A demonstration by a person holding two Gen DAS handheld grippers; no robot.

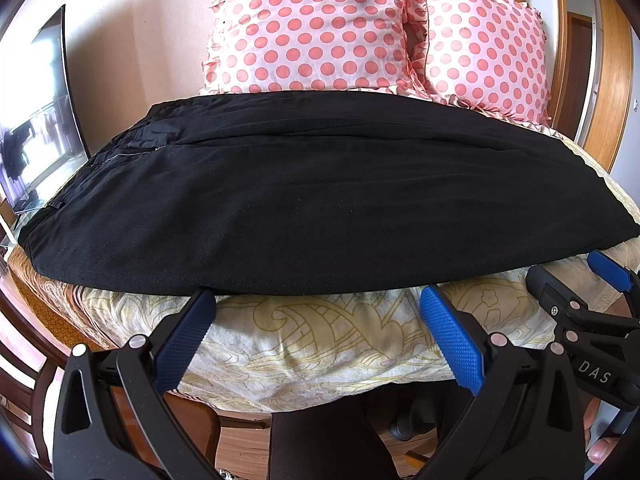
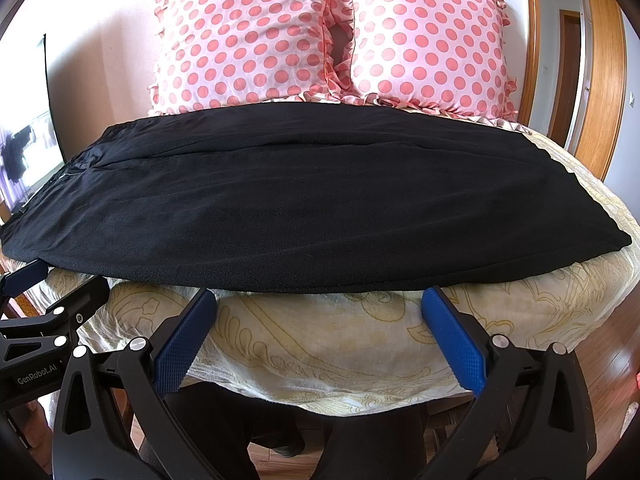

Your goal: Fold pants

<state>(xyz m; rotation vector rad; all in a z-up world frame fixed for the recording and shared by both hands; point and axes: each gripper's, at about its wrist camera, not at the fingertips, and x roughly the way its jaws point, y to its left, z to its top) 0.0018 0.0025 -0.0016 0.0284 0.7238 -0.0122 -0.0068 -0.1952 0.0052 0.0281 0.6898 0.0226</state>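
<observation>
The left gripper (image 1: pixel 318 300) stands wide open, its blue pads (image 1: pixel 452 340) spread far apart and holding nothing. The tips sit just short of the near edge of the pants (image 1: pixel 320 208); the left-hand tip looks to reach that edge, though whether it touches the cloth cannot be told. Between the pads lies only the bedspread (image 1: pixel 320 344), cream with a yellow scroll pattern.

The right gripper (image 2: pixel 320 300) is likewise at full spread and empty, both tips close under the pants' (image 2: pixel 312 208) near edge, with bare bedspread (image 2: pixel 320 340) in the gap. Each gripper shows at the margin of the other's view: the two sit side by side along the same edge.

The pants are black and lie flat across the bed, lengthwise from side to side, with the waistband to the left and the leg ends to the right. A seam or fold line runs along their far half.

Beyond the pants two pink pillows (image 1: pixel 312 28) with red dots lean against the wall. A dark screen (image 1: pixel 44 112) stands at the far left, wooden door frames (image 2: pixel 600 80) at the right. Below the bed's near edge the person's dark-clad legs (image 2: pixel 360 444) show.
</observation>
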